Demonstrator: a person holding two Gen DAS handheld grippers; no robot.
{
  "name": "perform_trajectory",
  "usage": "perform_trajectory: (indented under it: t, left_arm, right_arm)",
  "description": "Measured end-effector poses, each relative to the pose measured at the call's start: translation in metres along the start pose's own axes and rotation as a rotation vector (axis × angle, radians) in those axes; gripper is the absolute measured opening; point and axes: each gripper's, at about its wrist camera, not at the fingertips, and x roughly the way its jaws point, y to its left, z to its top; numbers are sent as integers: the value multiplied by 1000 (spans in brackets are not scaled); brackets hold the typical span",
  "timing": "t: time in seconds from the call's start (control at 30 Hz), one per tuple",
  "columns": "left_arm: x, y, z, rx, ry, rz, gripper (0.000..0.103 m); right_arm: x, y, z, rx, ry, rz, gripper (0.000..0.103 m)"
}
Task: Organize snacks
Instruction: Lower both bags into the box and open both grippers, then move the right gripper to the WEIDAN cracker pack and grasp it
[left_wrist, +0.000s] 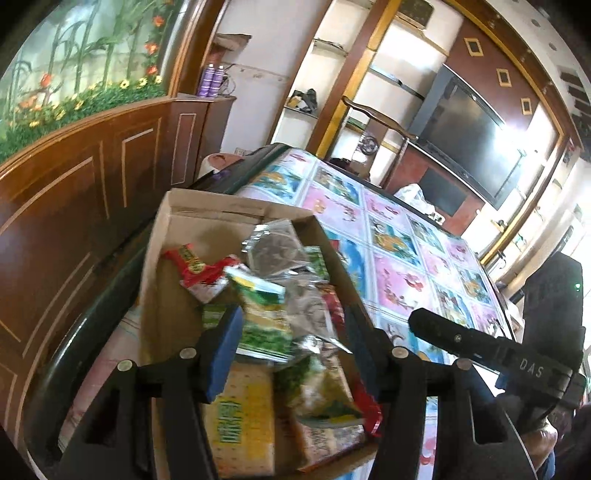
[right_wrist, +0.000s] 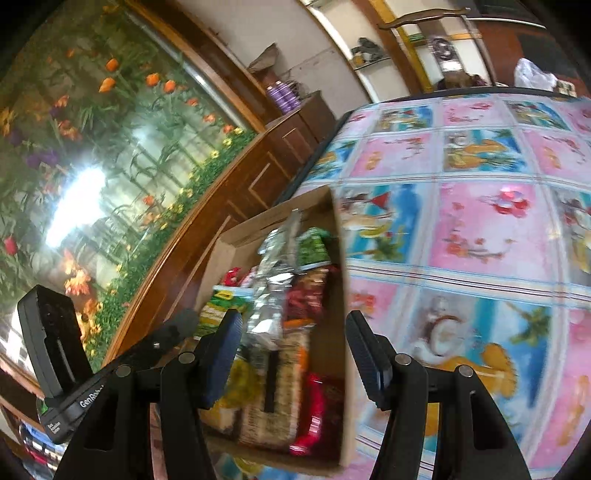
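An open cardboard box (left_wrist: 221, 206) stands at the table's left edge, full of snack packets. Among them are a red packet (left_wrist: 199, 269), a green and yellow packet (left_wrist: 258, 306), a clear silvery packet (left_wrist: 273, 251) and a yellow cracker pack (left_wrist: 240, 417). My left gripper (left_wrist: 291, 350) hovers open just above the packets, its pads pressing on nothing. My right gripper (right_wrist: 293, 354) is open too, straddling the box's right wall (right_wrist: 340, 332), above a silvery packet (right_wrist: 273, 295) and a red packet (right_wrist: 314, 417). Nothing is held. The right gripper's body (left_wrist: 480, 347) shows in the left wrist view.
A cartoon-patterned cloth (right_wrist: 480, 221) covers the table to the right of the box. A white bag (right_wrist: 535, 74) lies at its far end, with a chair back (left_wrist: 376, 118) behind it. A wooden cabinet (left_wrist: 74, 206) runs along the left, and a television (left_wrist: 476, 136) stands beyond.
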Motion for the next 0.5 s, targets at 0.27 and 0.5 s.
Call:
perform_trajectory:
  t: [0.27,0.5]
  left_arm:
    - [4,-48,-9,94,22,-42,59]
    - [16,-103,-34,216,82,-124,61]
  right_arm:
    - [-65,-68,0,108,-108,-122,64]
    - [-150,-145,-2,311,-261,-522,64]
